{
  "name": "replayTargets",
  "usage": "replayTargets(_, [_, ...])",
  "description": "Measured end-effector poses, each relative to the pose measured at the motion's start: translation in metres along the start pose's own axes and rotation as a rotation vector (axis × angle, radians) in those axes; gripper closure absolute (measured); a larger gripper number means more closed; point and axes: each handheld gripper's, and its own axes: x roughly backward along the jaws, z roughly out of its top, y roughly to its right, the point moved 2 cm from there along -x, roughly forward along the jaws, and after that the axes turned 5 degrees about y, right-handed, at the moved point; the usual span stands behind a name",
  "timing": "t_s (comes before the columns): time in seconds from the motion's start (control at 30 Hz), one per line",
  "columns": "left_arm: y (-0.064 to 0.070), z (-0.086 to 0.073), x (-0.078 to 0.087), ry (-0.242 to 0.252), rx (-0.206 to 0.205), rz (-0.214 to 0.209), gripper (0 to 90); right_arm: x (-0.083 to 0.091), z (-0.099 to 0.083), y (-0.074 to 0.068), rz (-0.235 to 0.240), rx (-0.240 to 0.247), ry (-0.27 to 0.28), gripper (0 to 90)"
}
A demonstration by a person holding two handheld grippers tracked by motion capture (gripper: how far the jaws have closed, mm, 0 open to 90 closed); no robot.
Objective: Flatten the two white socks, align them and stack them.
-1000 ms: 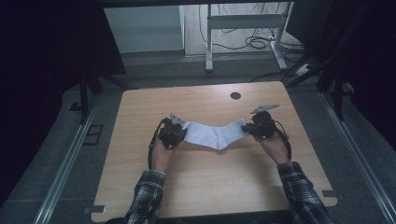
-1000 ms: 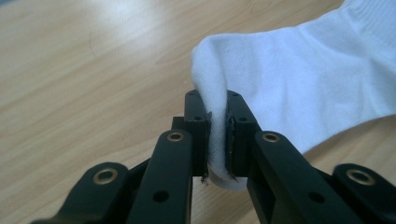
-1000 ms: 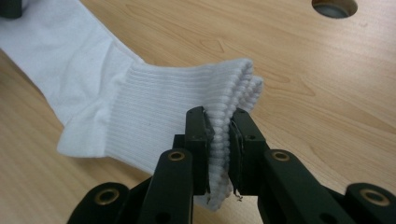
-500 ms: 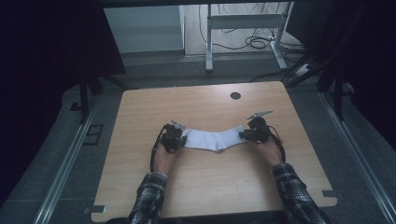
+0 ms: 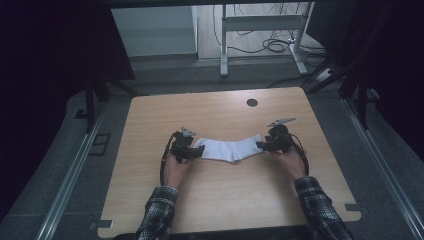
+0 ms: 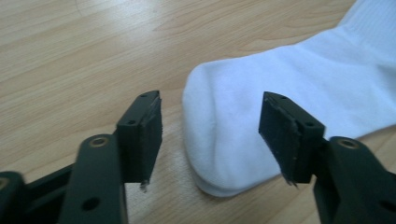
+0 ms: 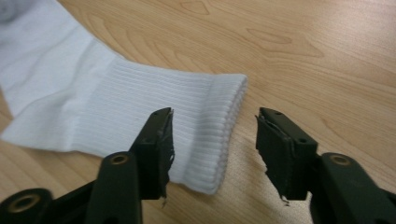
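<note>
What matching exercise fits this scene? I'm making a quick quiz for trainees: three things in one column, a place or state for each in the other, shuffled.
Things:
1. left gripper
2. right gripper
3. sock

States:
A. lies flat on the wooden table
B. open at the rounded toe end
C. open at the ribbed cuff

Pairs: 1-B, 2-C, 3-A

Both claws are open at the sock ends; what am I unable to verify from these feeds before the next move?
- Sock layers: the toe and cuff look doubled, but one sock or two stacked cannot be told.
- Sock middle: cut off by the frame edge in both gripper views; too small in the high view.
- Left claw and right claw height above the table: unclear; high view too small.
</note>
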Motion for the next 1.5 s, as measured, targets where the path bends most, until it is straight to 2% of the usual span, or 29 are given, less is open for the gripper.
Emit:
replayTargets(0.17, [0.005,-0.001,0.008,0.008,-0.013,-0.039,27.4,0.009,0.001,-0.003,0.02,0.012,0.016,37.0])
replayTargets(0.3, [0.007,-0.004,0.018,0.012,-0.048,-0.059,23.1,0.019,0.0,-0.008,0.042,0.016,0.035,33.0])
replayTargets(0.43, [0.008,-0.007,0.03,0.034,-0.04,-0.083,20.9,0.03,-0.001,-0.012,0.058,0.034,0.05,28.9])
replayTargets(0.57, [0.01,-0.011,0.039,0.042,-0.069,-0.078,16.6,0.039,-0.005,-0.017,0.069,0.055,0.05,25.6])
replayTargets(0.7, [0.015,-0.018,0.047,0.029,-0.113,-0.078,13.8,0.049,-0.01,-0.021,0.075,0.072,0.058,23.4])
replayTargets(1.03, [0.026,-0.039,0.069,0.021,-0.125,-0.117,12.9,0.069,-0.031,-0.031,0.084,0.11,0.065,14.7])
replayTargets(1.27, [0.027,-0.061,0.08,0.019,-0.122,-0.12,12.8,0.073,-0.048,-0.034,0.078,0.141,0.05,10.4])
replayTargets(1.5, [0.023,-0.085,0.081,-0.019,-0.097,-0.121,12.6,0.068,-0.069,-0.039,0.077,0.158,0.004,9.4])
